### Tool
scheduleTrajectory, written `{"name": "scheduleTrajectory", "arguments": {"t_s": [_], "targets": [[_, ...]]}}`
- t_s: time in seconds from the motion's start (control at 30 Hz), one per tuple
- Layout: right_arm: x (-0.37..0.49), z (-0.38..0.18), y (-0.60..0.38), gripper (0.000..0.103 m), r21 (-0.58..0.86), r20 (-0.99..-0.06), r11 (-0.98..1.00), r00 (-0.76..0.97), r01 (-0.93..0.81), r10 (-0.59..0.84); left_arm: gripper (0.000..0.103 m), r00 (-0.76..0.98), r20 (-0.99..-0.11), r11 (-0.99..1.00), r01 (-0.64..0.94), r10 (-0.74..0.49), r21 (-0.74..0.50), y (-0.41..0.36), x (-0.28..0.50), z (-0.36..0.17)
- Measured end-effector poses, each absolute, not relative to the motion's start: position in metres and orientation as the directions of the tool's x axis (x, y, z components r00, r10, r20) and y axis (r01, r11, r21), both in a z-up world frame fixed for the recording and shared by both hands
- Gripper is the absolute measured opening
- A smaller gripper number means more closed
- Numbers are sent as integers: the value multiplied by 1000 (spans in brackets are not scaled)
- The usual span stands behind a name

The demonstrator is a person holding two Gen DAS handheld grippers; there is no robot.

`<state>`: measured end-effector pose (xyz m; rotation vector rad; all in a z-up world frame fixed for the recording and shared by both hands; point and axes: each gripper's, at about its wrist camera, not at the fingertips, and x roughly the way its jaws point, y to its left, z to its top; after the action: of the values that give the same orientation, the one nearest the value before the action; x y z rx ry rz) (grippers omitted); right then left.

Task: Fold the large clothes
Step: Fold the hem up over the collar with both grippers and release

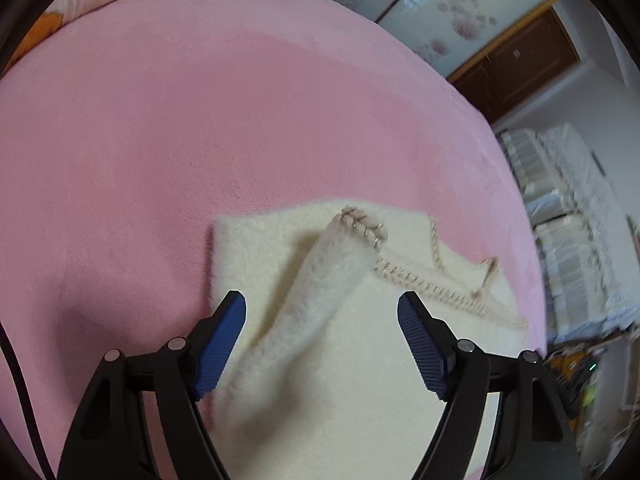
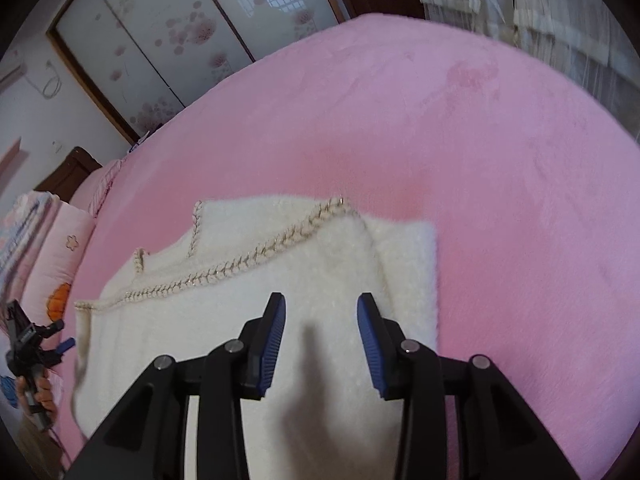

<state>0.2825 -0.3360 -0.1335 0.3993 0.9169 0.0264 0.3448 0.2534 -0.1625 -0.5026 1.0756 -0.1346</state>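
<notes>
Now we tilt both tools down over the cream sweater on the pink bed: left tool wide apart, right tool partly apart, both empty.

Pink bedspread bare beyond cream garment; pillows crowd left edge.

The sweater runs off the bottom edge in the left wrist view, its near part hidden behind the left gripper. In the right wrist view its near edge is covered by the right gripper. Left of the sweater, a hand is cut by the lens rim. Beyond the sweater, the curtain is blurred.
</notes>
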Motion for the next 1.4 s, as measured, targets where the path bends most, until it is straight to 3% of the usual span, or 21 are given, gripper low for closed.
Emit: {"name": "scheduleTrajectory", "arguments": {"t_s": [0.13, 0.53, 0.6, 0.67, 0.7, 0.77, 0.8, 0.9, 1.07, 1.17, 1.23, 1.33, 1.4], "targets": [[292, -121, -329, 51, 245, -758, 963, 641, 111, 119, 77, 453, -846, 948, -5, -282, -319, 235, 346, -163], [334, -146, -324, 51, 130, -833, 990, 547, 56, 79, 75, 493, -862, 976, 216, -118, -10, 181, 375, -155], [341, -153, -321, 52, 125, -850, 991, 521, 47, 83, 61, 492, -866, 969, 245, -92, 36, 166, 376, -167], [345, -158, -317, 51, 122, -854, 992, 513, 33, 88, 23, 490, -871, 964, 246, -30, 105, 157, 376, -173], [345, -160, -314, 50, 109, -854, 994, 515, 31, 78, 13, 504, -863, 962, 222, 27, 160, 155, 376, -175], [340, -159, -305, 24, 64, -848, 998, 529, 26, 41, 7, 529, -846, 963, 184, 72, 197, 155, 373, -175], [337, -159, -301, 10, 37, -844, 999, 536, 20, 20, 7, 542, -837, 967, 164, 76, 194, 157, 371, -172], [320, -146, -293, 8, -12, -805, 999, 592, 31, -28, 6, 588, -806, 979, 118, 64, 164, 170, 361, -152], [310, -102, -306, 8, 97, -706, 988, 708, 119, -16, 6, 648, -761, 997, 19, 40, 69, 193, 364, -111], [324, -94, -306, 7, 90, -674, 982, 736, 163, -60, 6, 671, -738, 997, -27, 69, 69, 189, 380, -109], [343, -105, -306, 7, 86, -689, 976, 720, 199, -86, 6, 640, -764, 997, -53, 81, 62, 191, 396, -127], [372, -162, -303, 7, -31, -797, 969, 579, 245, -172, 6, 538, -833, 991, -85, 132, 102, 190, 413, -182], [376, -182, -301, 9, -58, -812, 965, 550, 256, -195, 6, 549, -824, 990, -89, 139, 108, 190, 410, -199]]}}
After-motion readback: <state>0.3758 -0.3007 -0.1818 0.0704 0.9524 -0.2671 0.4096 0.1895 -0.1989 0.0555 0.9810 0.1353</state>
